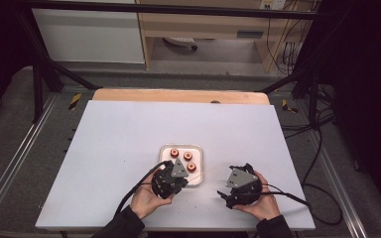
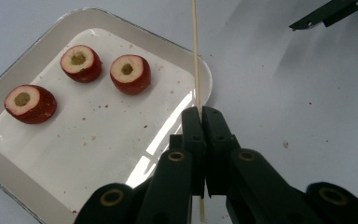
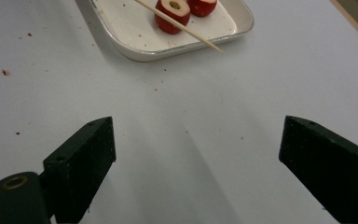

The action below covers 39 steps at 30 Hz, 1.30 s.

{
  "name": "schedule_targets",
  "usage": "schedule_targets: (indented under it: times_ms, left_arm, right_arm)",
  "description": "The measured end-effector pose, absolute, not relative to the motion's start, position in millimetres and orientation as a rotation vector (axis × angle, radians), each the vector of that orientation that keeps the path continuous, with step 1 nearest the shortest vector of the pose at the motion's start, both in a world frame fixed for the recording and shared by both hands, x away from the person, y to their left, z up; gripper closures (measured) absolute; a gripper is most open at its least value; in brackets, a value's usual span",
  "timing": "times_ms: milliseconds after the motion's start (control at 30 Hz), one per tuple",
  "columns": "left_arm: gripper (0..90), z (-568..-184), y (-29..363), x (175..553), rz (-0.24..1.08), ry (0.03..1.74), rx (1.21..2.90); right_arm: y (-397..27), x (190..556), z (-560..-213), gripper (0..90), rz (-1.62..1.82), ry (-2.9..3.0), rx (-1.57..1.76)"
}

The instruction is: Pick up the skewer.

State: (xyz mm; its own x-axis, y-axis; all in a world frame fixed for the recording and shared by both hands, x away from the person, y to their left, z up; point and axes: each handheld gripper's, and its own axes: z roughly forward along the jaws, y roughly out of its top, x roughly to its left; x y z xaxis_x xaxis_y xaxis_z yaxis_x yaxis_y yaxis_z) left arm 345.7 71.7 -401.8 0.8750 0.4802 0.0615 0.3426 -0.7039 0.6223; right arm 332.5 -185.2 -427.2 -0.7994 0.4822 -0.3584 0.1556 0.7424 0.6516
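Observation:
A white tray (image 1: 199,150) near the table's front middle holds three cored red fruit pieces (image 1: 188,155). In the left gripper view they lie in a loose row (image 2: 130,73) on the tray (image 2: 201,71). My left gripper (image 2: 202,112) is shut on a thin wooden skewer (image 2: 195,56), which runs past the tray's corner. From above, that left gripper (image 1: 184,182) sits at the tray's near edge. My right gripper (image 1: 225,181) is to the tray's right, open. Its jaws (image 3: 198,140) stand wide over bare table, facing the tray (image 3: 137,52) and the skewer's tip (image 3: 193,35).
The pale table top (image 1: 129,148) carries small red crumbs around the tray. A wooden strip (image 1: 178,95) runs along the far edge. Cables trail from both grippers toward the front. Black frame bars (image 1: 44,59) stand beyond the table.

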Motion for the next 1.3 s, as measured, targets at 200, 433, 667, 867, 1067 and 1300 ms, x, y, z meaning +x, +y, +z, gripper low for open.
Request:
schedule_targets:
  times_ms: [200,433,667,867,1067,1300]
  left_arm:
    - [88.7,-399,58,346,0.29,0.539,2.473]
    - [88.7,-397,39,348,0.274,0.489,2.508]
    - [88.7,-397,29,349,0.24,0.463,2.532]
    - [88.7,-399,21,349,0.232,0.432,2.553]
    - [88.7,-399,16,349,0.22,0.409,2.57]
    - [88.7,-398,17,349,0.223,0.408,2.572]
  right_arm:
    - [-175,330,-425,19.5,0.764,2.427,0.348]
    - [-165,331,-425,35.0,0.688,2.436,0.14]
    - [-162,333,-428,50.2,0.619,2.435,0.011]
    - [-161,332,-432,62.7,0.552,2.423,-0.132]
    - [-159,331,-434,75.3,0.495,2.399,-0.254]
    - [-159,330,-435,82.7,0.437,2.369,-0.354]
